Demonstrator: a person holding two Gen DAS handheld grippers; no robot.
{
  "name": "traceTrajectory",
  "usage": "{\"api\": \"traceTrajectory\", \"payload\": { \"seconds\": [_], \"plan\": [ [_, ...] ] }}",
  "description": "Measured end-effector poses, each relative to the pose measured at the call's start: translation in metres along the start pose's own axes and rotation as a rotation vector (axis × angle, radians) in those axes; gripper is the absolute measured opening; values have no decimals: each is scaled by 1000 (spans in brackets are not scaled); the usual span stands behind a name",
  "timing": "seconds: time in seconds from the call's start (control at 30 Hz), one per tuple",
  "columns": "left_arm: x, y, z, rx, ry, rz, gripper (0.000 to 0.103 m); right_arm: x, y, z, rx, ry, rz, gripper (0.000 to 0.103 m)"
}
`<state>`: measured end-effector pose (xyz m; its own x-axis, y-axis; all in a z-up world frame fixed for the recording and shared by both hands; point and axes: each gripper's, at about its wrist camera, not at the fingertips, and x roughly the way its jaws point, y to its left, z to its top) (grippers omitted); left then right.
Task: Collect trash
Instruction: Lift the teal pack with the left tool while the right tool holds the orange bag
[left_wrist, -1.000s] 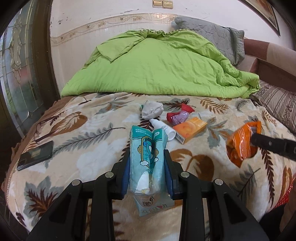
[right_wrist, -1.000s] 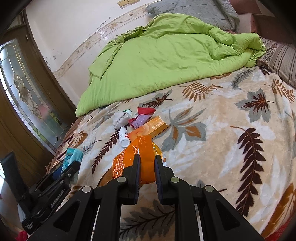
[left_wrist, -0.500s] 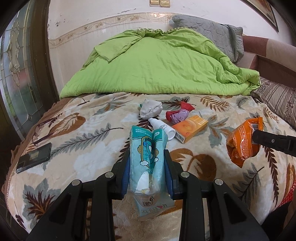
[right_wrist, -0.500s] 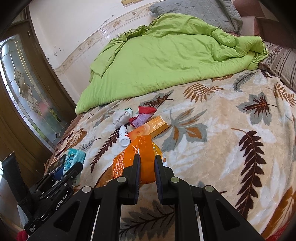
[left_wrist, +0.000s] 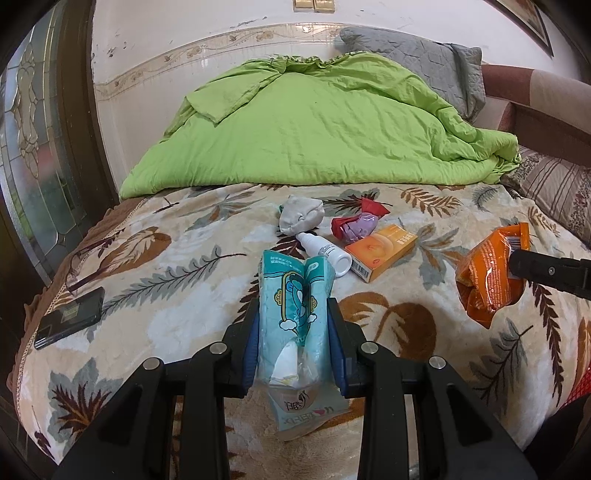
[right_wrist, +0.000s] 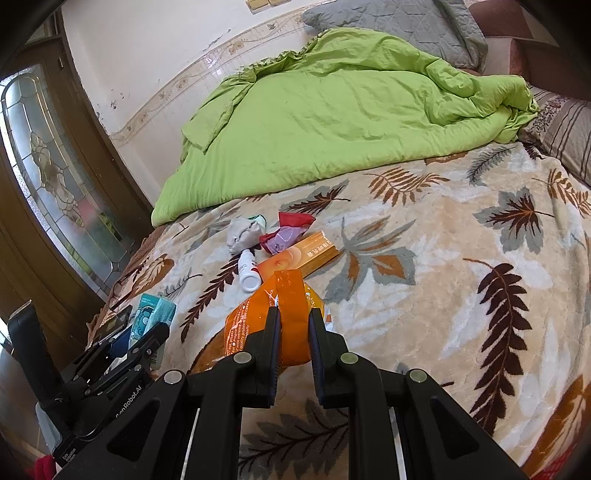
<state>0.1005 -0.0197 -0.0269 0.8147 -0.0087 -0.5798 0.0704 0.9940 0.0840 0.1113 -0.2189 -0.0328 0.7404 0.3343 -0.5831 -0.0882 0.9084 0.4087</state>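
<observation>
Teal plastic sat squeezed between my left gripper (left_wrist: 295, 350)'s blue pads: a soft tissue pack (left_wrist: 295, 314), pinched at its middle so the jaws stood only partly closed, its loose open end hanging below them. My right gripper (right_wrist: 293, 332) was almost fully shut on a thin fold of the orange snack bag (right_wrist: 273, 317), which dangled clear of the blanket (right_wrist: 443, 258).

Taking the orange box (left_wrist: 382, 251) as my landmark, the rest of the trash lay around it: a small white bottle (left_wrist: 325, 253) touching its left side, a red and purple wrapper (left_wrist: 356, 225) just behind it, a crumpled grey wad (left_wrist: 301, 218) behind the bottle. Both held items hung nearer to me than the box, the tissue pack to its left, the snack bag to its right. A dark phone (left_wrist: 70, 323) lay well to the left near the bed's edge, and I judged it no trash.

My worry was the snack bag: gripped by one slippery fold, it could slide out if I swung it. The tissue pack's open end could shed tissues if tipped further. I saw no bin in either view, so carrying both blind risked a drop.

Both grippers pointed forward and moderately downward over the near end of the bed, side by side, well apart.
</observation>
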Motion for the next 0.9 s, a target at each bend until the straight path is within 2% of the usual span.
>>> {"api": "traceTrajectory", "payload": {
  "seconds": [0.4,0.67,0.8,0.9],
  "plan": [
    [-1,-4,-1,7,-2,4,31,-1,0,0,0,-1,-1,16],
    [0,-16,-3,12,8,-29,31,-10,-4,2,18,-15,2,16],
    [-6,-22,-1,3,10,-87,31,-21,-8,0,33,-27,8,16],
    [-19,-36,0,34,-8,-144,31,-41,-15,-1,44,-53,9,16]
  ]
}}
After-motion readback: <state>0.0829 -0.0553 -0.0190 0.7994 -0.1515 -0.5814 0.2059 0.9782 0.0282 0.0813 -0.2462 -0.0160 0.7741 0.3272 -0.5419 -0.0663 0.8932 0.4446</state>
